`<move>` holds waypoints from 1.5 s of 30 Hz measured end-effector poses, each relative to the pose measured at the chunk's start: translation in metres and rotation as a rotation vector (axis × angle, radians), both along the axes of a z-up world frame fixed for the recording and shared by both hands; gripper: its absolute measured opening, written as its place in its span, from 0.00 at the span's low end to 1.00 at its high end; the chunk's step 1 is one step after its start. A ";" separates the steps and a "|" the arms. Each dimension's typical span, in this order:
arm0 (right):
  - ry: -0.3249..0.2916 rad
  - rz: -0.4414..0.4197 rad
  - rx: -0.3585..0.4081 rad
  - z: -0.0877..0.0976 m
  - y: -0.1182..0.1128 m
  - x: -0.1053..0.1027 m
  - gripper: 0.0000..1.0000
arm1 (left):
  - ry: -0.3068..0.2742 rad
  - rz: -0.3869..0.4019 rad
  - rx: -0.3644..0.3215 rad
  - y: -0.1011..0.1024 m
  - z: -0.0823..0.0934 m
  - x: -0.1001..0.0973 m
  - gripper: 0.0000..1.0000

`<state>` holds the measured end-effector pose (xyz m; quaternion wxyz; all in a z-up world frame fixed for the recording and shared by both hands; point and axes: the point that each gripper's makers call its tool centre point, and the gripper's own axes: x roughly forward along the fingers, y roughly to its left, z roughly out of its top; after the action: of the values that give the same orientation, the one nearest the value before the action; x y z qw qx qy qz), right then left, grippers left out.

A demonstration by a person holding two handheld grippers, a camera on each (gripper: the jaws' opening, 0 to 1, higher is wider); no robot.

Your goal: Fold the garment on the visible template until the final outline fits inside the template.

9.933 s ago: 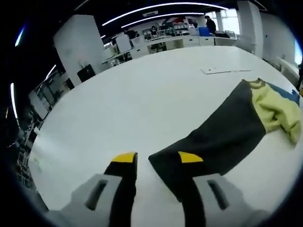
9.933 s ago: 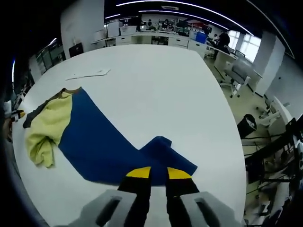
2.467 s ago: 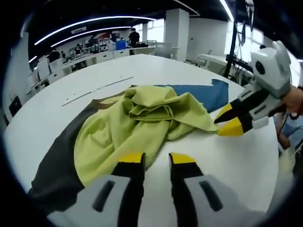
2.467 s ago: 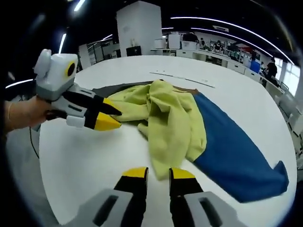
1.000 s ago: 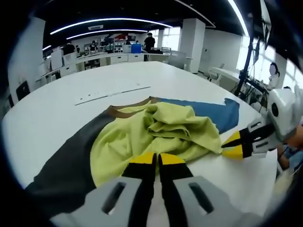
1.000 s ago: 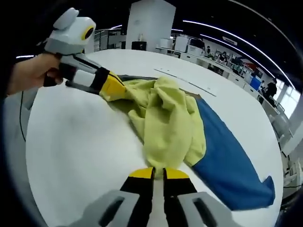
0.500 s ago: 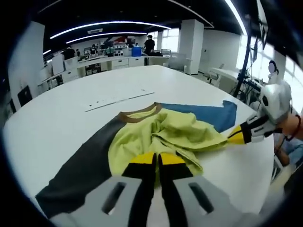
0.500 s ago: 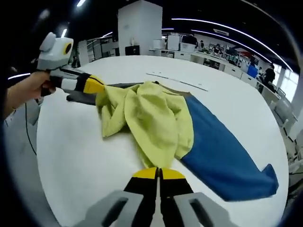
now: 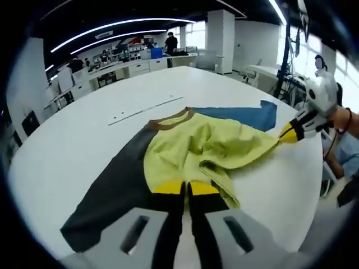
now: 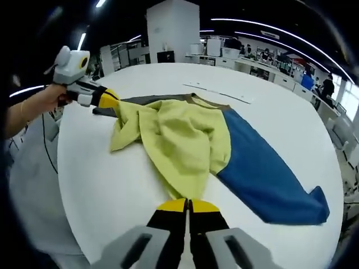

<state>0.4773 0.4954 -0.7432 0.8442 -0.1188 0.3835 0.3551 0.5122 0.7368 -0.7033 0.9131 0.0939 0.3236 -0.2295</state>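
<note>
the garment point(image 9: 190, 151), a long-sleeved top with a yellow-green body, one dark grey sleeve and one blue sleeve, lies spread across the white table point(image 9: 84, 112). the left gripper point(image 9: 185, 188) has its jaws pressed together on the yellow-green hem at the near edge. the right gripper point(image 10: 188, 206) is likewise clamped tight on the hem at the other corner, pulling the body fabric taut between the two. a thin marked strip point(image 10: 219, 92), perhaps the template, lies beyond the brown collar point(image 9: 168, 119).
</note>
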 end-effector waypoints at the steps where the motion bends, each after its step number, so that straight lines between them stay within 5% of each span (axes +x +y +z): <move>1: 0.003 -0.002 0.004 0.000 -0.001 -0.002 0.00 | 0.001 -0.002 0.003 0.001 0.000 -0.002 0.00; 27: 0.057 -0.009 -0.056 -0.020 -0.033 -0.050 0.00 | 0.071 -0.021 0.018 0.007 -0.026 -0.059 0.01; 31: 0.089 -0.046 -0.017 -0.018 -0.033 -0.053 0.00 | 0.036 -0.014 0.014 0.007 -0.025 -0.064 0.10; 39: 0.122 -0.146 0.077 -0.002 -0.035 -0.051 0.24 | 0.001 0.112 -0.025 0.017 -0.021 -0.077 0.32; 45: 0.123 -0.212 0.065 -0.002 -0.042 -0.045 0.24 | -0.017 0.144 -0.051 0.012 -0.023 -0.083 0.34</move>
<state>0.4323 0.4533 -0.7451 0.8554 -0.0285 0.4331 0.2827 0.4287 0.7489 -0.7266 0.9321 0.0490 0.3159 -0.1704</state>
